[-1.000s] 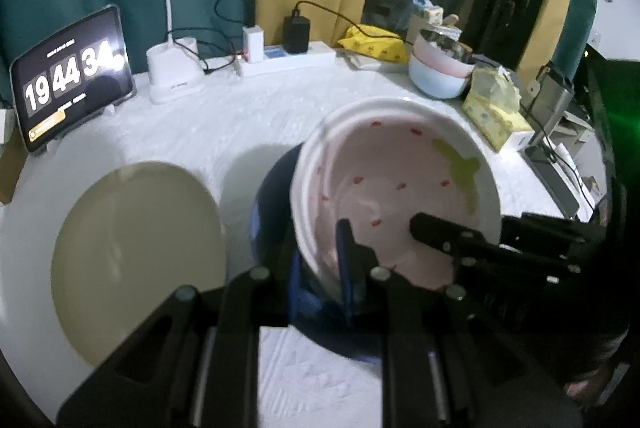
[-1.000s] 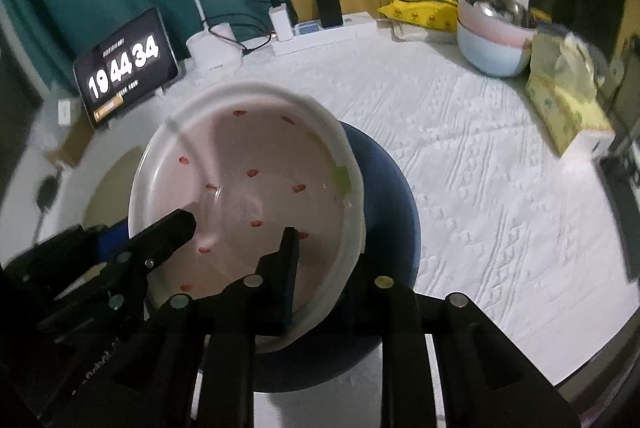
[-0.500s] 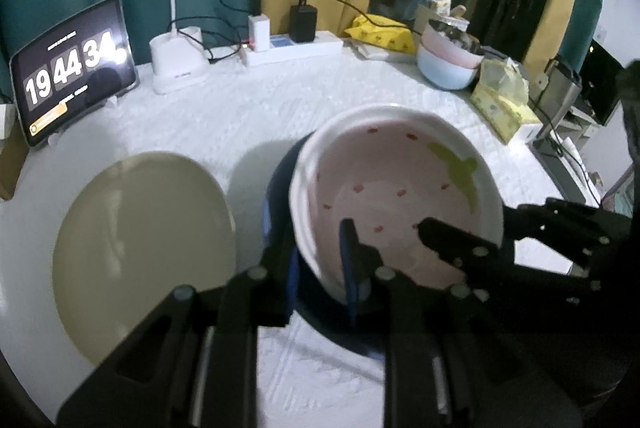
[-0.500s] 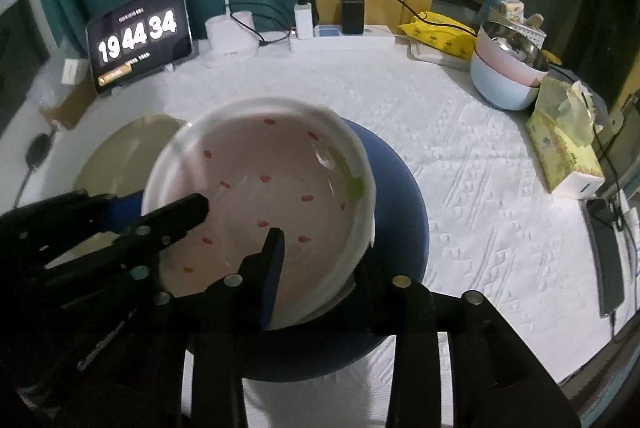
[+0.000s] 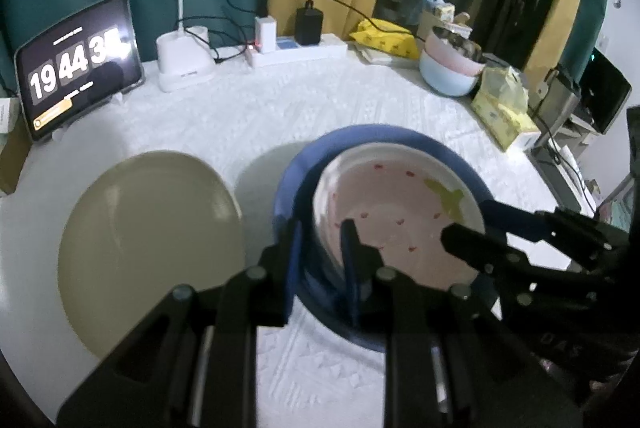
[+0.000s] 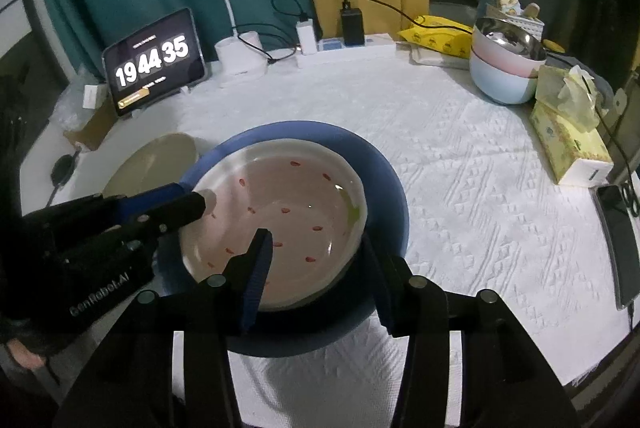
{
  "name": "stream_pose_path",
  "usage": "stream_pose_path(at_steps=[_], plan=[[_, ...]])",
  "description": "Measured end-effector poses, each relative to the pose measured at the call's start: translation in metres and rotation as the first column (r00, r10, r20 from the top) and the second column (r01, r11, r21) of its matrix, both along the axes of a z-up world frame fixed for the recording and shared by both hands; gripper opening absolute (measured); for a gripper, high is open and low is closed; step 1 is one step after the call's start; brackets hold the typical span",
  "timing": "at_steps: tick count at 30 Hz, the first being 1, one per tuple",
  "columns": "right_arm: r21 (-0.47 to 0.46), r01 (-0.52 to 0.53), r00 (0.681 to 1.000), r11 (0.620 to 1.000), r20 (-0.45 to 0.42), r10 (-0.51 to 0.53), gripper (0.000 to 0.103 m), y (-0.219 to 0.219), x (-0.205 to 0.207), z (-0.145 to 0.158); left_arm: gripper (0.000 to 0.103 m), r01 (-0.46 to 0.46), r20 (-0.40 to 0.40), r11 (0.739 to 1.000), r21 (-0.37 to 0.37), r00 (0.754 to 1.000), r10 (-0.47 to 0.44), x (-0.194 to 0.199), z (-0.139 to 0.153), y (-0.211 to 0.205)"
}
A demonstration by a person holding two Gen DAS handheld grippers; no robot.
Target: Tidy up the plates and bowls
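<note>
A white bowl (image 5: 400, 228) (image 6: 288, 196) with red spots lies level inside a blue plate (image 5: 380, 136) (image 6: 384, 188) on the white cloth. My left gripper (image 5: 322, 252) (image 6: 196, 198) straddles the bowl's left rim, one finger inside and one outside. Its jaws stand narrowly apart, and a thin dark gap shows beside the outer pad. My right gripper (image 6: 318, 264) (image 5: 472, 224) straddles the near right rim. Its jaws are opening and both pads stand off the bowl. A beige plate (image 5: 148, 244) (image 6: 160, 160) lies flat to the left of the blue plate.
At the back stand a tablet clock (image 6: 154, 62), a lamp base (image 6: 240, 62) and a power strip (image 6: 348, 48). Stacked pastel bowls (image 6: 504, 76) and a tissue pack (image 6: 568, 136) sit at the right. A phone (image 6: 618, 240) lies at the right edge.
The white bowl has gone from tilted and raised to lying level in the blue plate. The right jaws have spread wide off its rim. The left jaws have eased slightly.
</note>
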State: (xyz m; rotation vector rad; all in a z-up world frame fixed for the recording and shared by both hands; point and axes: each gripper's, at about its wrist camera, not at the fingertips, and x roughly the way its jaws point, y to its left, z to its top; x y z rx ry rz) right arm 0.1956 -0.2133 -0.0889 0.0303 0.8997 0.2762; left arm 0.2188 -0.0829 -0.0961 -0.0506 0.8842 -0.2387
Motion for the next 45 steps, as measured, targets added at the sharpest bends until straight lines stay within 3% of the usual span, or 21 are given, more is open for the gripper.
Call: stream_pose_path(at_steps=[8, 14, 28, 33, 38, 45], plan=[[0.046, -0.001, 0.999, 0.999, 0.053, -0.001, 0.049, -0.023, -0.003, 0.017, 0.021, -0.037, 0.038, 0.997, -0.061, 0.998, 0.039, -0.004, 0.016, 0.022], [0.070, 0.037, 0.999, 0.997, 0.036, -0.040, 0.049, -0.046, 0.005, 0.012, 0.022, -0.054, 0.028, 0.996, -0.073, 0.998, 0.056, 0.001, 0.013, 0.031], [0.087, 0.057, 0.996, 0.995, -0.067, -0.051, 0.049, -0.059, 0.026, -0.024, 0.022, -0.010, -0.052, 1.000, 0.010, 0.999, 0.010, 0.014, -0.021, 0.017], [0.100, 0.077, 0.994, 0.992, -0.088, -0.069, 0.051, -0.061, 0.029, -0.027, 0.022, -0.008, -0.036, 0.999, 0.045, 0.999, 0.010, 0.015, -0.022, 0.014], [0.114, 0.159, 0.983, 0.981, -0.114, -0.147, 0.065, -0.067, 0.028, -0.031, 0.022, -0.016, -0.011, 0.997, 0.075, 1.000, 0.017, 0.014, -0.024, 0.011], [0.173, 0.174, 0.982, 0.970, -0.100, -0.158, 0.060, -0.070, 0.023, -0.034, 0.022, -0.044, 0.010, 0.996, 0.074, 0.999, 0.043, 0.014, -0.028, 0.010]])
